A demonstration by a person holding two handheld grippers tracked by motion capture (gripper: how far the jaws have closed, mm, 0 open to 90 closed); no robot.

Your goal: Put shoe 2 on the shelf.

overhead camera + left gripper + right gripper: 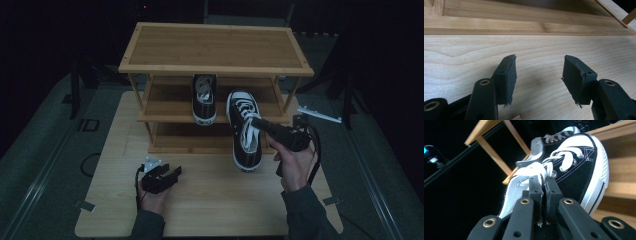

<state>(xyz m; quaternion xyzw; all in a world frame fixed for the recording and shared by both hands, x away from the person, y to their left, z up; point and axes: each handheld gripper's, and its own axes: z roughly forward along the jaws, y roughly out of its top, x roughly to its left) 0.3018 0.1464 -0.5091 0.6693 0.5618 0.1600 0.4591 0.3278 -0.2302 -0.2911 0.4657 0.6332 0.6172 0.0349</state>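
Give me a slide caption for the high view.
Right gripper lifts a black sneaker toward the wooden shoe rack.

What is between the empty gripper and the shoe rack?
Nothing but bare table. In the high view, the left gripper rests open on the wood, and plain tabletop runs from it to the shoe rack.

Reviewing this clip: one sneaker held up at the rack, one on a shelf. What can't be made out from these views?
- Shelved sneaker, high view: its heel end is hidden under the rack's top board.
- Held sneaker, right gripper view: the jaws of the right gripper cover the spot they pinch; heel cut off by the frame.
- Bottom shelf, high view: too dark to read its back part.
- Left gripper, left gripper view: the frame cuts off the rack above.
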